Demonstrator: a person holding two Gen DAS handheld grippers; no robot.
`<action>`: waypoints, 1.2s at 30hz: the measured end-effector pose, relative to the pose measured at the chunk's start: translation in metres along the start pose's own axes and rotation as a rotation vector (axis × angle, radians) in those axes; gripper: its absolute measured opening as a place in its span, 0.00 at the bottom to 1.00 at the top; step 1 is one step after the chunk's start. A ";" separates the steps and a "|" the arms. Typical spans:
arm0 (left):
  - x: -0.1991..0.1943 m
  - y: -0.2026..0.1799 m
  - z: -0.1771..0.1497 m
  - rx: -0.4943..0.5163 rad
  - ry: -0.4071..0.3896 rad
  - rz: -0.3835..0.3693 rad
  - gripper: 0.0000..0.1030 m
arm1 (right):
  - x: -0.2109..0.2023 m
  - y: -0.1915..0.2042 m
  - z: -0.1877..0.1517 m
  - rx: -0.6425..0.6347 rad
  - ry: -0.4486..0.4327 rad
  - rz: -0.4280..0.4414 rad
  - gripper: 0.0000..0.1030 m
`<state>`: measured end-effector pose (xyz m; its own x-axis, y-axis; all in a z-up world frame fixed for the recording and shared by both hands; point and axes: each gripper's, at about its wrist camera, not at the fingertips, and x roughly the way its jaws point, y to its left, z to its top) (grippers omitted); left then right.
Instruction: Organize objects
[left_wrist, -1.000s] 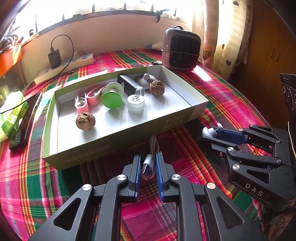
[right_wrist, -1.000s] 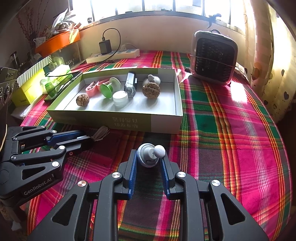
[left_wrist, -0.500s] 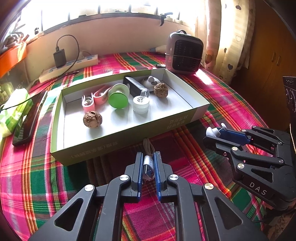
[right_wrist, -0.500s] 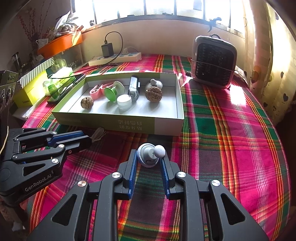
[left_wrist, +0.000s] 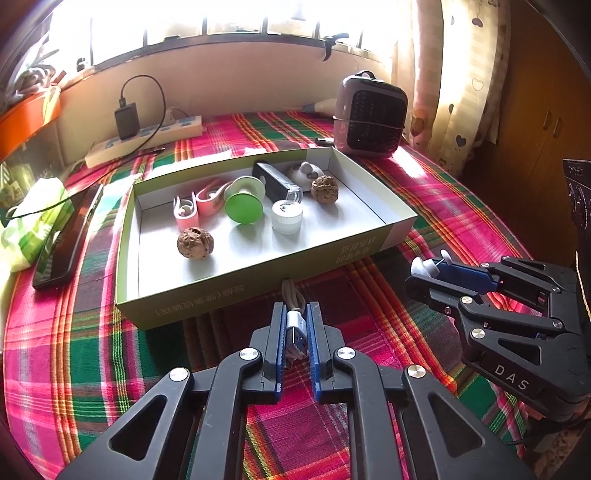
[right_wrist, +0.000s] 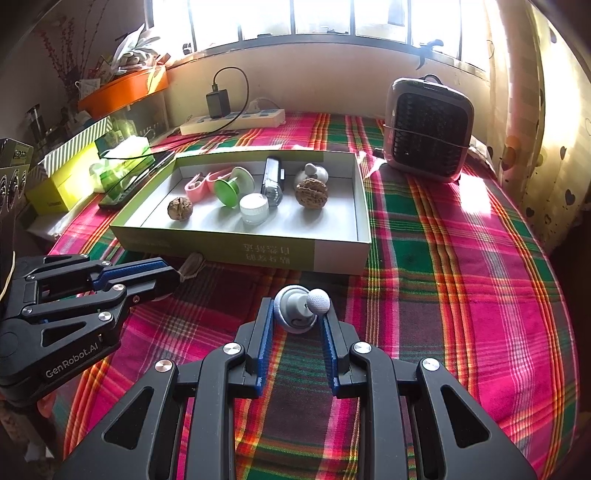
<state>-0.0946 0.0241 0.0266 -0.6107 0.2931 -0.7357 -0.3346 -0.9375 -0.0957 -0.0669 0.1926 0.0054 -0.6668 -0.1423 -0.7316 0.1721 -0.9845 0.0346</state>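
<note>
a: from the left wrist, what is the left gripper (left_wrist: 295, 325) doing?

b: its jaws are clamping a silver usb plug (left_wrist: 296, 332), with the coiled cable (left_wrist: 291, 291) trailing ahead onto the plaid cloth (left_wrist: 92, 354). it is sitting just in front of the near wall of the green box (left_wrist: 207, 299). the right gripper (left_wrist: 424, 273) is showing off to the right, gripping something small and white

a: and from the right wrist?

b: the right gripper (right_wrist: 297, 314) is clenching a small grey gadget with a white ball tip (right_wrist: 301, 306), also just short of the box (right_wrist: 332, 254). the left gripper (right_wrist: 170, 275) is lying to the left, the cable bundle (right_wrist: 192, 264) poking past its tips

a: how should the drop be handled?

b: i'd say lifting is coming first: the cable needs to clear the wall, or the loose coil may be snagging on the rim. aiming for the bare floor at the near side is looking wise, away from the walnut (left_wrist: 195, 243) and the white jar (left_wrist: 287, 216). moving one hand at a time should be keeping the grippers from bumping
</note>
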 end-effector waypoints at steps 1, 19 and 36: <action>-0.001 0.000 0.000 0.001 -0.003 -0.002 0.09 | -0.001 0.000 0.000 -0.001 -0.002 0.000 0.24; -0.022 0.001 0.007 -0.008 -0.060 -0.009 0.09 | -0.012 0.006 0.006 -0.004 -0.038 0.012 0.24; -0.021 0.018 0.006 -0.023 -0.033 -0.042 0.10 | -0.010 0.005 0.013 -0.005 -0.045 0.024 0.24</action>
<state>-0.0920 0.0025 0.0439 -0.6202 0.3382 -0.7078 -0.3443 -0.9281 -0.1418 -0.0685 0.1877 0.0217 -0.6947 -0.1704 -0.6989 0.1919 -0.9802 0.0482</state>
